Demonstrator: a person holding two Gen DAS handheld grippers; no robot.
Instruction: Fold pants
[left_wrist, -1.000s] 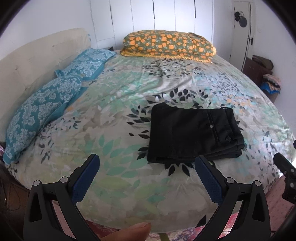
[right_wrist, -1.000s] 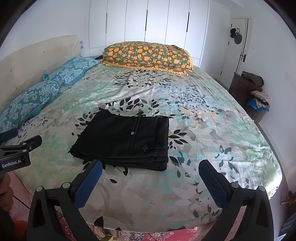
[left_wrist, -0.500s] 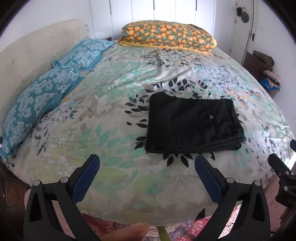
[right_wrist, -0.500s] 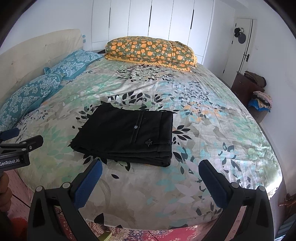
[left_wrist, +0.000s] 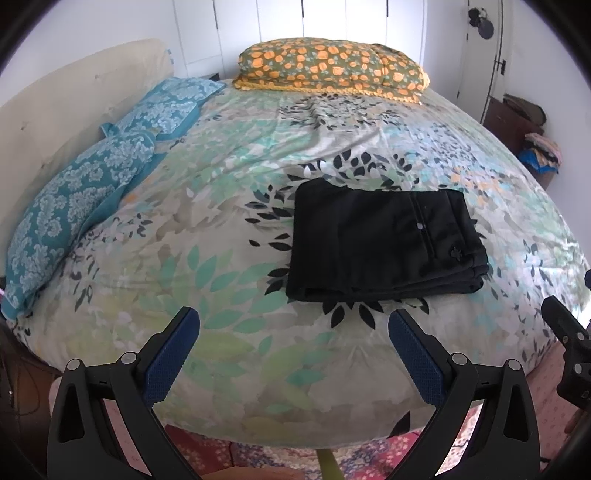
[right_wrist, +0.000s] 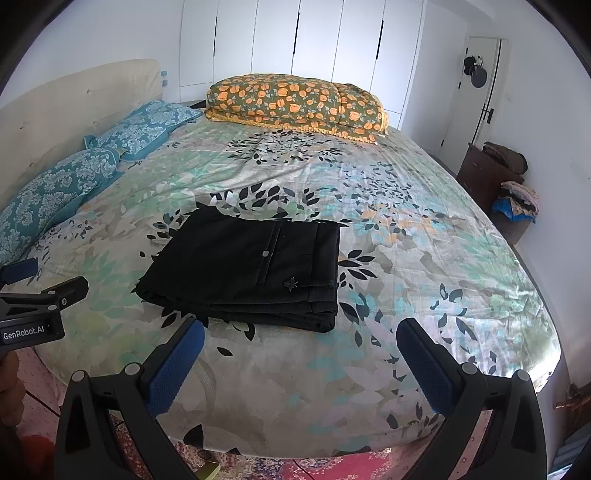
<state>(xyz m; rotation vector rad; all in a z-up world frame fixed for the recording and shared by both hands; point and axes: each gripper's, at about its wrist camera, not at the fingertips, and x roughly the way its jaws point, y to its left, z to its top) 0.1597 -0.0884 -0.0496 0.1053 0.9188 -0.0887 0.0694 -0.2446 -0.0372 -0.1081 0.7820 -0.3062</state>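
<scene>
Pants: black trousers (left_wrist: 384, 240), folded into a flat rectangular stack of several layers on the bed (left_wrist: 221, 221), waistband panel with a button on top.
Position: ahead of both grippers and well apart from them; ahead and a little right of the left gripper (left_wrist: 293, 330), ahead and a little left of the right gripper (right_wrist: 301, 341).
Left gripper: jaws spread wide, nothing between them, held off the near edge of the bed.
Right gripper: likewise wide open and empty, short of the mattress edge.
Task stage: the fold looks finished; the stack lies squared, with its layered edge facing the grippers.
Handling, as I judge it: soft woven cloth, light, limp and not fragile; layers will slide over one another and sag if lifted from one point.
Where to hold: if it must be moved, pinch through all layers at the two near corners, one gripper to each, so the stack stays together.
Avoid: catching only the top layer, which would peel the fold open.
Bedding: the floral sheet (right_wrist: 406, 258) is loose enough to be pinched along with the trousers.
</scene>
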